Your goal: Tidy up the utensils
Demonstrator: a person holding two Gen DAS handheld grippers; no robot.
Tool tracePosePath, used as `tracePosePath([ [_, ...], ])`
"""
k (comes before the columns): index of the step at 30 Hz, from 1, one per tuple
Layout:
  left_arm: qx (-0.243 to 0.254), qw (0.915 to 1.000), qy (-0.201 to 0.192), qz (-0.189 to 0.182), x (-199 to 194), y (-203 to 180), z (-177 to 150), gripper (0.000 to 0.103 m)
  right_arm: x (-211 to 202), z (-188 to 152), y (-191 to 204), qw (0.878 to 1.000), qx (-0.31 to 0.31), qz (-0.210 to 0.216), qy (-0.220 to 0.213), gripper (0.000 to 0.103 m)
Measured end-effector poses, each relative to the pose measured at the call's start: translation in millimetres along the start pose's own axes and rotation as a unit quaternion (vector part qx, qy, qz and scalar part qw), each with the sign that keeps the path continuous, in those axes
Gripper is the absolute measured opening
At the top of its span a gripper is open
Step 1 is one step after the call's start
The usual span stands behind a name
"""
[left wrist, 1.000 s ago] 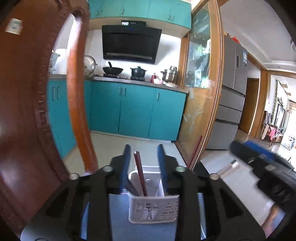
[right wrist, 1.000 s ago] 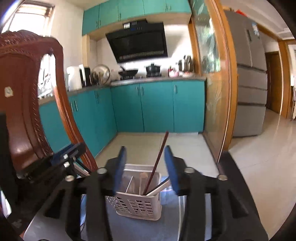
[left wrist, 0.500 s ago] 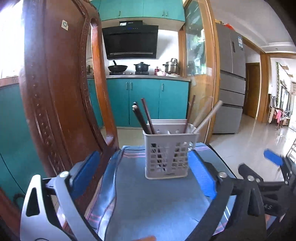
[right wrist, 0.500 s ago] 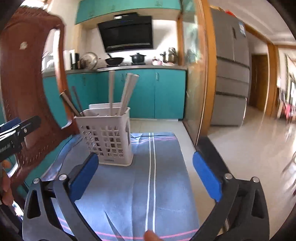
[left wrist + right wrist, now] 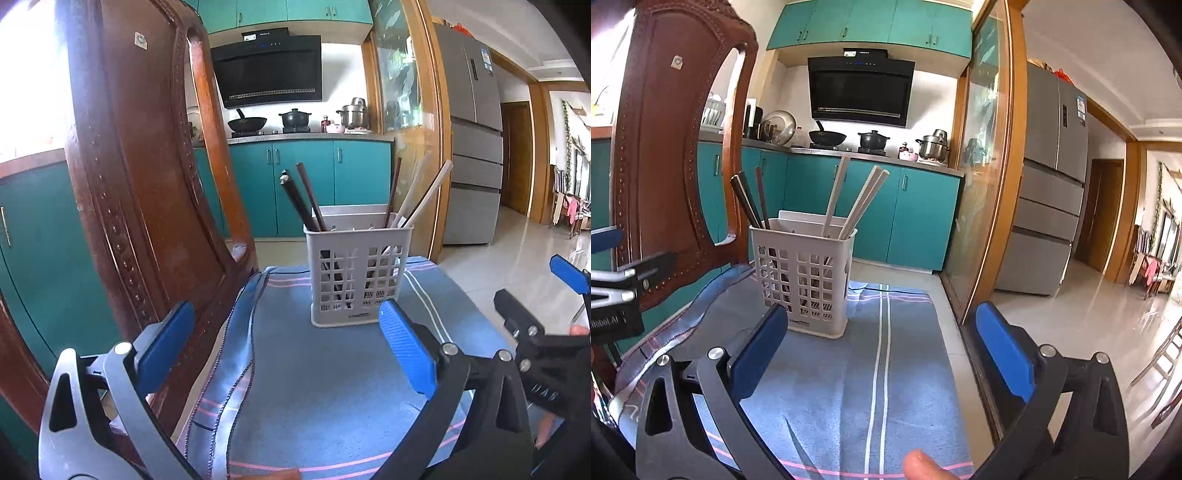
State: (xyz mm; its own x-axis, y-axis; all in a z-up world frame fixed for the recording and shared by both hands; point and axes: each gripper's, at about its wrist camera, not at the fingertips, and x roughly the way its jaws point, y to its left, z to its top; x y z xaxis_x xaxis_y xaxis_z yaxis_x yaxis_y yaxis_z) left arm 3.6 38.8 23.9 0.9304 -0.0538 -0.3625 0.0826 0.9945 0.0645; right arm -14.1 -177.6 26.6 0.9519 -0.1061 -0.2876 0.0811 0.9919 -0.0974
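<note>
A white slotted utensil basket [image 5: 356, 271] stands on a blue striped cloth [image 5: 325, 380]. It also shows in the right wrist view [image 5: 803, 280]. Dark chopsticks [image 5: 301, 201] lean left in it and pale chopsticks [image 5: 424, 194] lean right; both sets show in the right wrist view, dark [image 5: 750, 201] and pale [image 5: 857, 201]. My left gripper [image 5: 288, 339] is open and empty, well back from the basket. My right gripper [image 5: 882, 343] is open and empty, right of and behind the basket. The right gripper also shows at the right edge of the left wrist view [image 5: 535, 325].
A carved wooden chair back [image 5: 140, 184] rises close on the left, next to the cloth [image 5: 875, 369]. The table edge [image 5: 975, 365] drops off to the right onto a tiled floor. Teal kitchen cabinets [image 5: 306, 184] and a fridge [image 5: 472, 155] stand beyond.
Both grippers have opened wide and pulled back from above the basket to low over the cloth. The chopsticks they held now stand in the basket.
</note>
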Motion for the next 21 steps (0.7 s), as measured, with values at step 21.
tracePosePath([
  [21, 0.004, 1.0000, 0.006, -0.002, -4, -2, -2, 0.100, 7, -1, 3, 0.999, 0.032, 0.024, 0.010, 0.100],
])
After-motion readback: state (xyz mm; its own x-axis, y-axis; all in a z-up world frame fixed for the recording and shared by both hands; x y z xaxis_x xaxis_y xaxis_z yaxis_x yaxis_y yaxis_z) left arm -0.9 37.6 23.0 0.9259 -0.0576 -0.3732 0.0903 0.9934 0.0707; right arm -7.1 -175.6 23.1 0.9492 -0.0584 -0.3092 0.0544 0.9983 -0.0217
